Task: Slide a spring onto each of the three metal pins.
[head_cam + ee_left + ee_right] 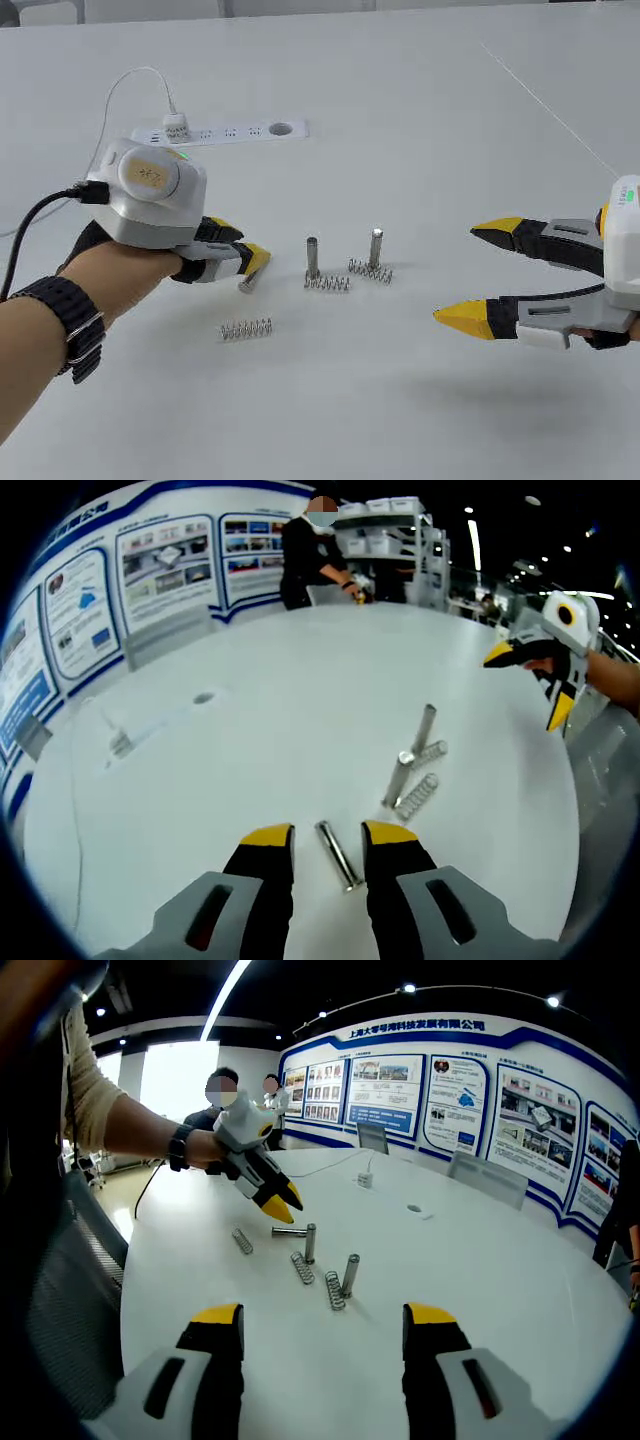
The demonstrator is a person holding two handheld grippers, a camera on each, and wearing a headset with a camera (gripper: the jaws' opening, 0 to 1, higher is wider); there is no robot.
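Note:
Two metal pins (312, 257) (376, 247) stand upright mid-table. A spring lies at the foot of each (327, 284) (370, 270). A third spring (246, 329) lies nearer me on the left. The third pin (247, 283) lies flat at the tips of my left gripper (255, 262). In the left gripper view that lying pin (338, 854) rests between the spread jaws of the left gripper (329, 835), with a gap on both sides. My right gripper (465, 275) hovers open to the right of the pins, with nothing in it. From the right gripper (325, 1320) I see the lying pin (288, 1231) and the left gripper (270, 1195).
A white power strip (225, 132) with a plugged-in charger (175, 127) lies at the back left, and a black cable runs from my left gripper. The white table (420, 400) is bare in front. People stand beyond the table's far edge (320, 550).

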